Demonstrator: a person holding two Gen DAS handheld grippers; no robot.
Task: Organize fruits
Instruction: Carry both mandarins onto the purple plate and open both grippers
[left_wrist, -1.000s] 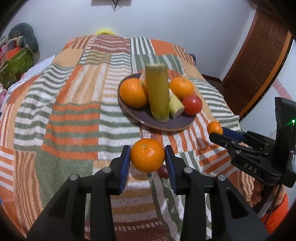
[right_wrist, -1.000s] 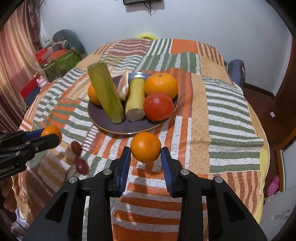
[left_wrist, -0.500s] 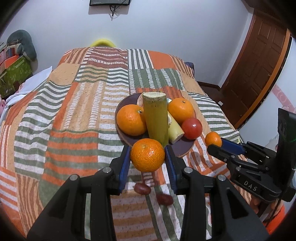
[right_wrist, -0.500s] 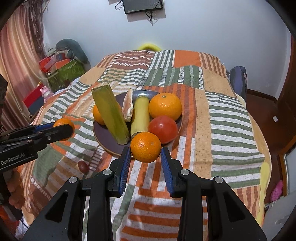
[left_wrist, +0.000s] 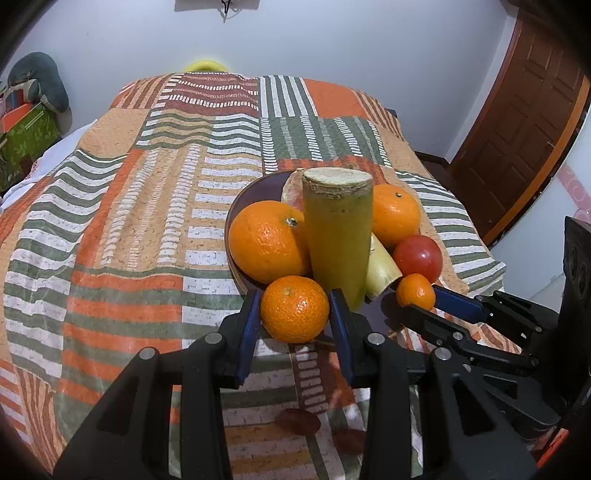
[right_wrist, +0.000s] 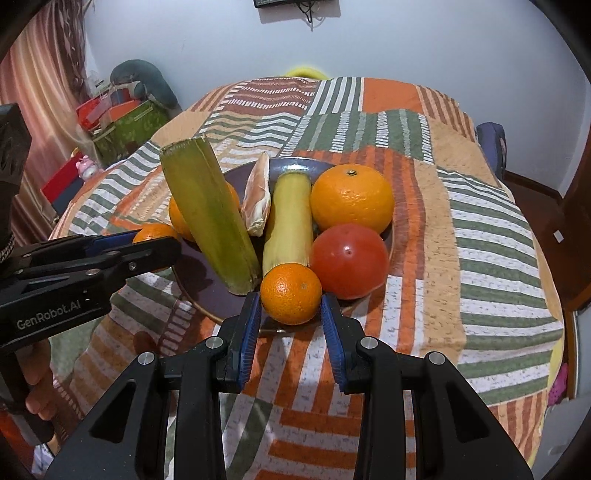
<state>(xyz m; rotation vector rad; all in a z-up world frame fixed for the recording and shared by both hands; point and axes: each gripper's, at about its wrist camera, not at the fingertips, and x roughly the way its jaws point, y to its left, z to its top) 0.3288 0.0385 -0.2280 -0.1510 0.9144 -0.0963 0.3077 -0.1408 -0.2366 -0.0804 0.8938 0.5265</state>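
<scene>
- Currently mid-delivery: both grippers carry a small orange toward the plate (left_wrist: 243, 206) on the bed (left_wrist: 129, 221), which is covered by a striped quilt.
- Left gripper (left_wrist: 294, 314): fingers pinch a mandarin (left_wrist: 294, 308), held in the air just at the plate's near-left rim, in front of the big orange (left_wrist: 267, 242) and the green cane piece (left_wrist: 338, 240).
- Right gripper (right_wrist: 290, 308): fingers pinch a second mandarin (right_wrist: 290, 293), hovering over the plate's near rim, just in front of the pale cane piece (right_wrist: 288, 221) and beside the red fruit (right_wrist: 349, 260).
- Plate is already crowded: two big oranges, both cane pieces, a peeled segment (right_wrist: 256, 199) and the red fruit. Free space looks limited to the near edge.
- Two dark red fruits (left_wrist: 297, 421) lie on the quilt below the left gripper, not yet on the plate.
- Next move, as judged: lower each mandarin onto bare plate near the front rim, then spread the fingers. Needs a low release so the round fruit does not roll off.
- Risk: the leaning green cane piece could tip if bumped; the two grippers are close and could clash.
</scene>
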